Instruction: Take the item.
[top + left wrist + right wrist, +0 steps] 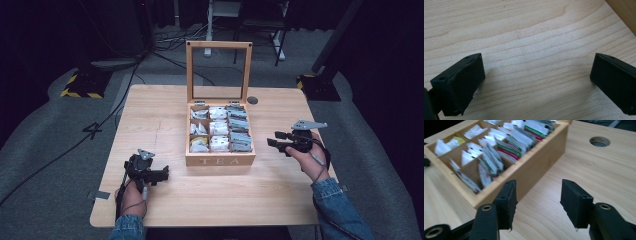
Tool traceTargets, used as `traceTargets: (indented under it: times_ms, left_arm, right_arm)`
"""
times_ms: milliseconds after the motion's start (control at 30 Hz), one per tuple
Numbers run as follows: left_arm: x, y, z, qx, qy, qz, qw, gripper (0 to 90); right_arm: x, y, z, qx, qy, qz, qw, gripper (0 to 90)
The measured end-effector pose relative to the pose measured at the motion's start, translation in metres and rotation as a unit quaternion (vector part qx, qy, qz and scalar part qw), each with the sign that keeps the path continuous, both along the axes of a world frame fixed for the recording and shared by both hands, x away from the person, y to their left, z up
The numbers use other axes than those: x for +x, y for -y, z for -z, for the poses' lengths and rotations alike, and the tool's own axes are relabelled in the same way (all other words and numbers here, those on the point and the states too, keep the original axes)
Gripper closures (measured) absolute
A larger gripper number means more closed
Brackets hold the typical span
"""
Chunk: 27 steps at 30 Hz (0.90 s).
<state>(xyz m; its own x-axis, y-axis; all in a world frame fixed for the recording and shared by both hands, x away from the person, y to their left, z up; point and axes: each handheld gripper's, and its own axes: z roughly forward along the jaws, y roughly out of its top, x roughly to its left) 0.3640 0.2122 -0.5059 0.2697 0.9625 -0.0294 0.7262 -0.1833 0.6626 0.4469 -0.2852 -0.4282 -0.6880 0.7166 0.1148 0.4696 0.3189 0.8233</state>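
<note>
**Tea box open, nothing picked yet**

Bench (150,115): tea box (220,160) at centre, lid upright, compartments full of tea bags (489,161). Right tongs (537,202) just right of the box, jaws half open, empty. Left tongs (536,82) at near left, jaws wide, empty over bare wood. Judged: work barely begun; any picking of a bag remains.

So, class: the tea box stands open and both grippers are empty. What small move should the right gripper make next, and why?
Probably ease the right gripper forward and up over the near wall of the tea box, toward the tea bags standing in the nearest compartment. Its fingers are apart with nothing between them, just short of the box, and the lid is up.
</note>
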Motion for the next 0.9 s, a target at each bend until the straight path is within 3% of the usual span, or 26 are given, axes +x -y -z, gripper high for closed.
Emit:
traceTargets:
  times_ms: [200,567,733,833,900]
  left_arm:
    - [0.0,0.0,0.0,0.0,0.0,0.0,1.0,0.0]
    - [0.0,0.0,0.0,0.0,0.0,0.0,1.0,0.0]
    - [0.0,0.0,0.0,0.0,0.0,0.0,1.0,0.0]
    - [0.0,0.0,0.0,0.0,0.0,0.0,1.0,0.0]
    - [0.0,0.0,0.0,0.0,0.001,0.0,1.0,0.0]
  right_arm:
    - [-0.003,-0.016,-0.018,-0.012,0.006,-0.035,0.9993,55.2]
    - [-0.002,-0.059,-0.033,-0.003,-0.002,-0.093,0.9957,57.5]
    - [-0.003,-0.086,-0.035,0.008,-0.005,-0.122,0.9925,56.7]
    - [-0.006,-0.111,-0.031,0.001,-0.011,-0.162,0.9868,58.0]
    - [-0.006,-0.116,-0.029,-0.002,-0.014,-0.17,0.9854,59.2]
